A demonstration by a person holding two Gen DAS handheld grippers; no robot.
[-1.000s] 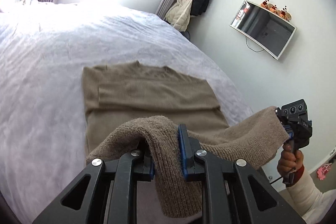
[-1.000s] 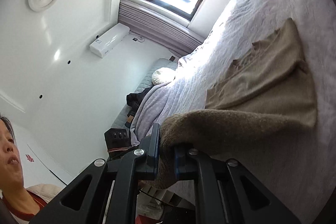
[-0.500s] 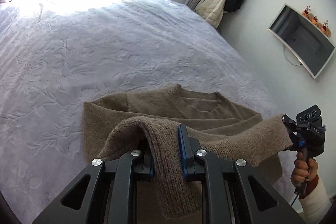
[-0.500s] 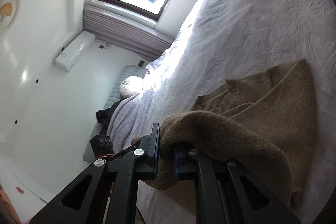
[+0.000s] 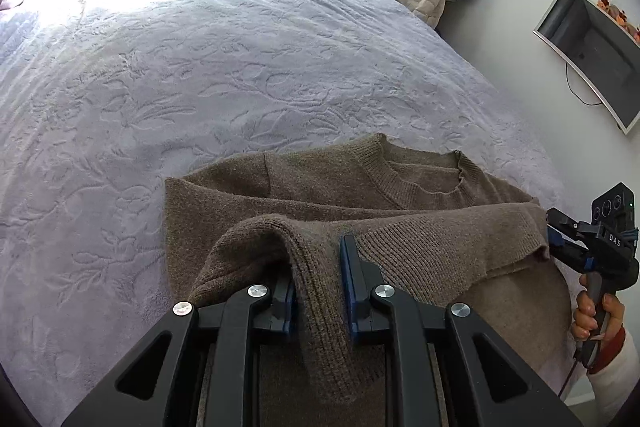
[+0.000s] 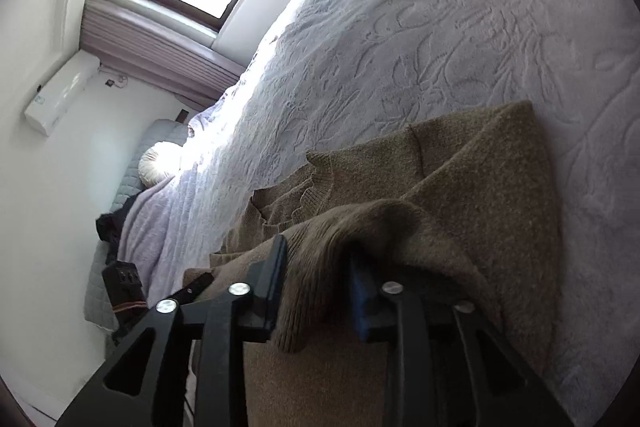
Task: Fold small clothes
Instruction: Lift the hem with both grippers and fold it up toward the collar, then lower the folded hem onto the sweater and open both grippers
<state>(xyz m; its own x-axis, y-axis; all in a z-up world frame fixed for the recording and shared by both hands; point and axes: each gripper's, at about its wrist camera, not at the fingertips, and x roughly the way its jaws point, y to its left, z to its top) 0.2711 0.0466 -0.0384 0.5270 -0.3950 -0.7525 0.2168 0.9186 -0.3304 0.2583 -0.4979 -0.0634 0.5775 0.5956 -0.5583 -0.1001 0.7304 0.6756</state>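
On a pale embossed bedspread (image 5: 240,75), both hand-held grippers, left (image 5: 318,291) and right (image 6: 318,291), clamp the brown knitted sweater's (image 5: 320,183) hem, now carried forward almost onto its collar ahead, nearly completing the fold.

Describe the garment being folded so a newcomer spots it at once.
Start at the big white embossed bedspread. On its near edge lies the brown knit sweater, its hem lifted by the left gripper and right gripper. It is the only brown thing there, with a ribbed round collar.
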